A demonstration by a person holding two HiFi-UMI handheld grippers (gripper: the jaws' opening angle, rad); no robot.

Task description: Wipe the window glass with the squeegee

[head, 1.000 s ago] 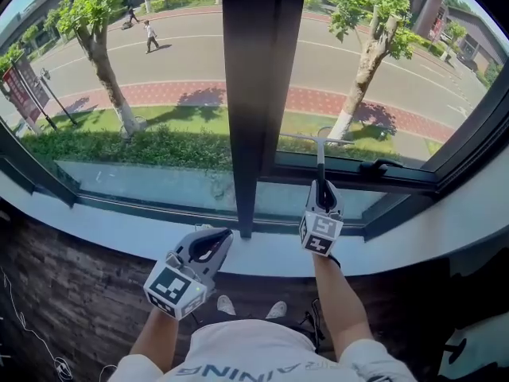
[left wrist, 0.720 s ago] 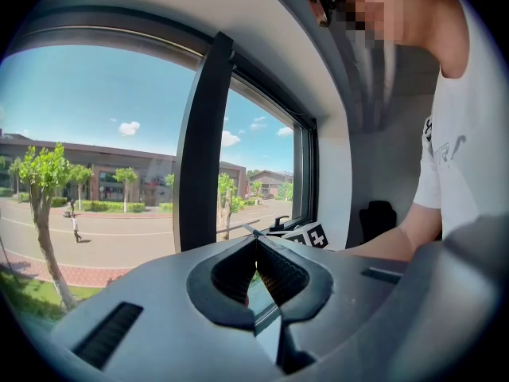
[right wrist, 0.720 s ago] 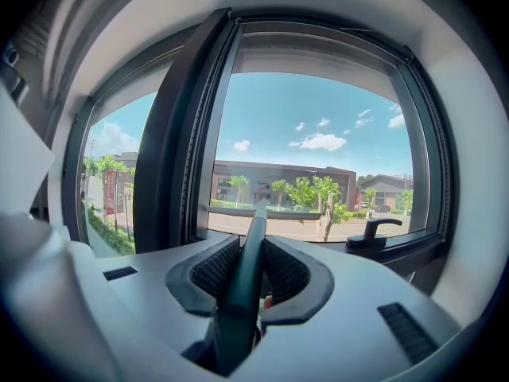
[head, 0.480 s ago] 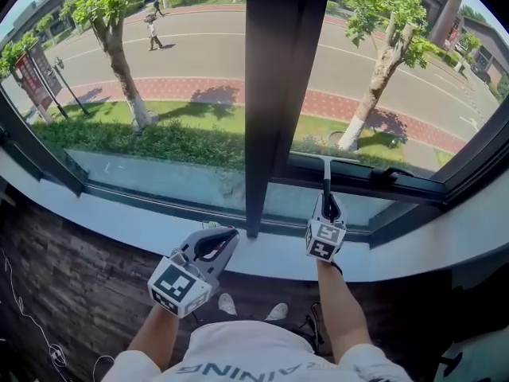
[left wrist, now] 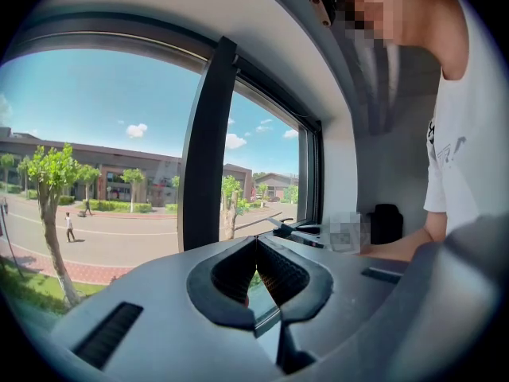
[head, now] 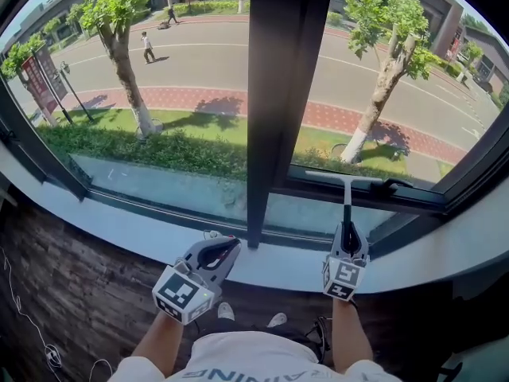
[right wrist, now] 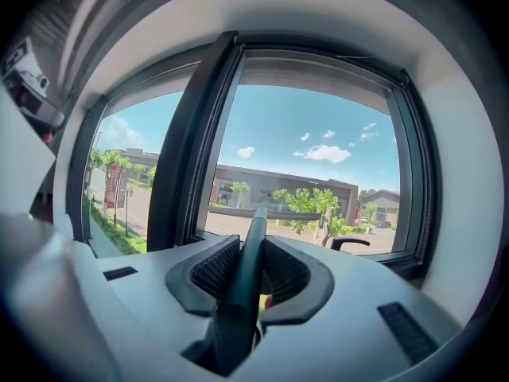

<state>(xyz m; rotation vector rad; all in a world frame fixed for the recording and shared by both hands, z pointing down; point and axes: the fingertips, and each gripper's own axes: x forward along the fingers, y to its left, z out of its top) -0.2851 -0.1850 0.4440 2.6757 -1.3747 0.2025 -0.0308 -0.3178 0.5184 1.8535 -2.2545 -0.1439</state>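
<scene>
Squeegee [head: 347, 204] low on right window glass [head: 382, 94], blade [head: 330, 177] near bottom frame [head: 413, 196] | right gripper [head: 347, 231] jaws tight on handle [right wrist: 242, 277] | left gripper [head: 213, 251] jaws closed, holding nothing | best: press blade flat, pull straight and slow

Your T-shirt [head: 254, 356]: white, short-sleeved. Grey lettering runs across the front and reads upside down in the head view. The left gripper view shows dark print on the chest. Forearms bare below the sleeves.

Just past the T-shirt's hem: two pale shoes [head: 227, 311].

Ahead of the T-shirt, to its left: your left gripper [head: 227, 245]. Light grey moulded shell, black-rimmed jaw mouth, black ribbed pads [left wrist: 231, 273], and a black slot [left wrist: 107, 333] sunk into the shell. At the end nearest the T-shirt sits a white cube [head: 181, 291] with black square markers.

Ahead of the T-shirt, to its right: your right gripper [head: 347, 231]. Same grey shell, ribbed black pads and black slots, with its own marker cube [head: 343, 278].
</scene>
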